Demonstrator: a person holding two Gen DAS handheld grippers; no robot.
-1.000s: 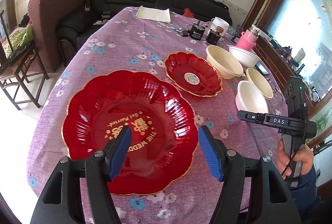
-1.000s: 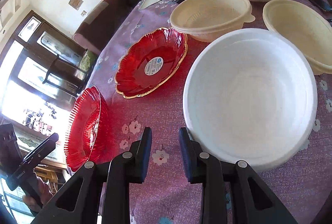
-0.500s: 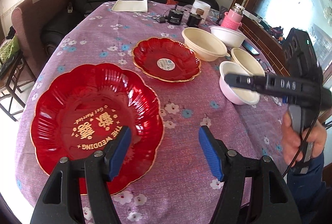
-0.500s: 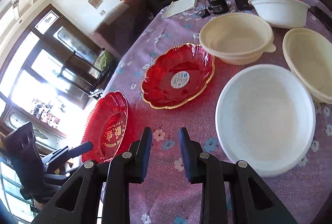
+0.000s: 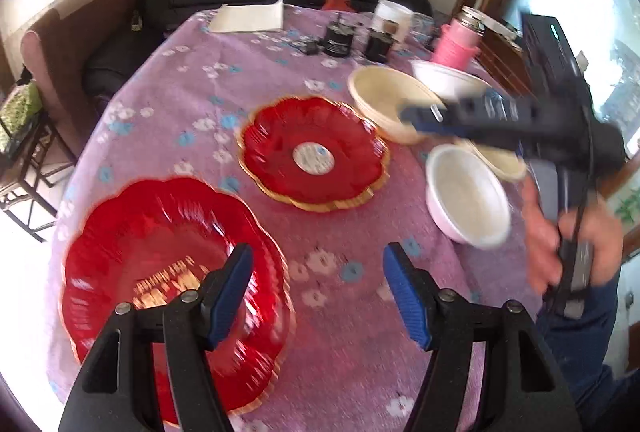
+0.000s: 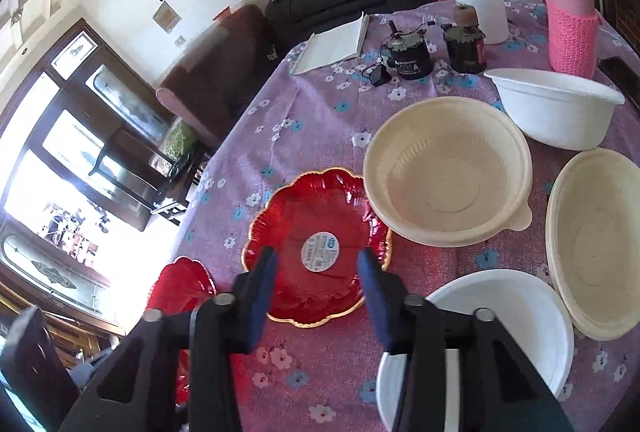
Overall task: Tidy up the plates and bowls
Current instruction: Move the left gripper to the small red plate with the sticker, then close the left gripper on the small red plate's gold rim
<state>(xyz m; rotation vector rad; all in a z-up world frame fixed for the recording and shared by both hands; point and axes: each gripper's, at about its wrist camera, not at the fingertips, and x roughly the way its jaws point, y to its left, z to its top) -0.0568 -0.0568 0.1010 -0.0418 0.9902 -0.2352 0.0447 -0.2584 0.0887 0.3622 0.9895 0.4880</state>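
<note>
A large red plate [image 5: 160, 264] with gold lettering lies near the table's front left edge. My left gripper [image 5: 316, 260] hangs open above its right rim and the cloth, holding nothing. Further in sits a smaller red plate [image 5: 312, 156] with a round sticker. My right gripper [image 6: 316, 264] hovers open over the smaller red plate's [image 6: 320, 208] near side, jaws empty; from the left wrist it shows blurred and side-on as the right gripper [image 5: 412, 112]. A white bowl [image 6: 500, 312] sits at its right. Behind stand two cream bowls [image 6: 448, 172] [image 6: 596, 244] and another white bowl [image 6: 556, 108].
A purple flowered cloth [image 5: 192, 92] covers the table. At the far end stand a pink bottle [image 6: 572, 28], a white cup [image 6: 480, 4], two dark small motors [image 6: 408, 60] and a folded white cloth [image 6: 332, 44]. A sofa and armchair stand behind. A person's hand [image 5: 560, 240] holds the right gripper.
My left gripper has slid right, off the large plate's middle to its right rim. My right gripper rose and swung left from the white bowl to the smaller red plate; its fingers look wider apart.
</note>
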